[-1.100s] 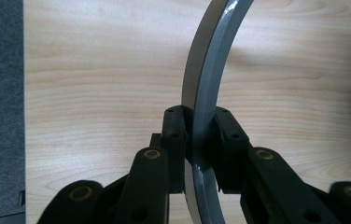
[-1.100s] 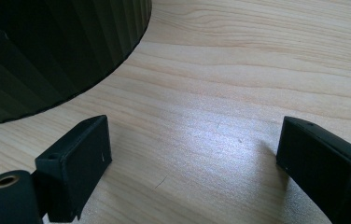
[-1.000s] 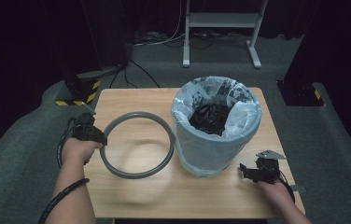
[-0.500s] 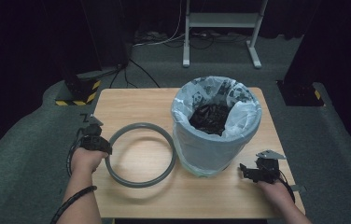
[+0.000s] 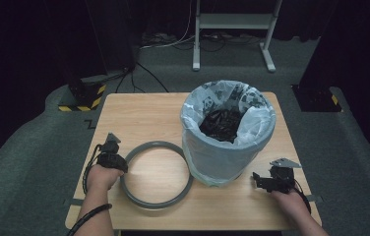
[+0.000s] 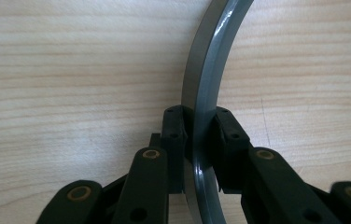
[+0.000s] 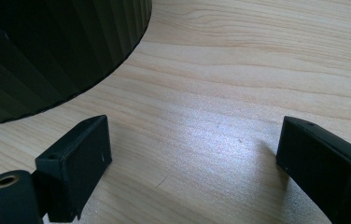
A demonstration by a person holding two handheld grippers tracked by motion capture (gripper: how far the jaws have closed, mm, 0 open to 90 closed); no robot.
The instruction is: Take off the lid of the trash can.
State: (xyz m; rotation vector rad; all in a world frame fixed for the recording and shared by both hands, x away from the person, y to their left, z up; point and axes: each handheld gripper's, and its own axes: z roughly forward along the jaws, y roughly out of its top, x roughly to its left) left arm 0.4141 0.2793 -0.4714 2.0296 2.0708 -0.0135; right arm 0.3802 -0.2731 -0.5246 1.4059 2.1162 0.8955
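The grey ring (image 5: 156, 174) lies flat on the counter (image 5: 138, 115) just left of the lined bin (image 5: 227, 132), its right arc near the bin's base, perhaps touching it (the high view does not settle that). The left hand-held gripper (image 5: 110, 158) is clamped on the ring's left rim; in the left gripper view the pads press both faces of the grey band (image 6: 201, 140), which curves up and away over bare wood. The ring looks like the bin's retaining hoop, and since the pale liner bag (image 5: 252, 129) is draped over the bin's mouth with nothing holding it down, I judge the work to be in its early or middle part: the ring is gripped but sits on the wood, and lifting it, centring it over the bin and pressing it down over the bag are all left to do. The right hand-held gripper (image 5: 271, 180) rests on the counter to the right of the bin's base, jaws wide apart with nothing between them, as the right gripper view shows, the bin's dark ribbed wall (image 7: 57, 51) rising at its upper left. Behind and left of the bin the counter is bare and gives room; in front of it the near edge runs close to both hands.
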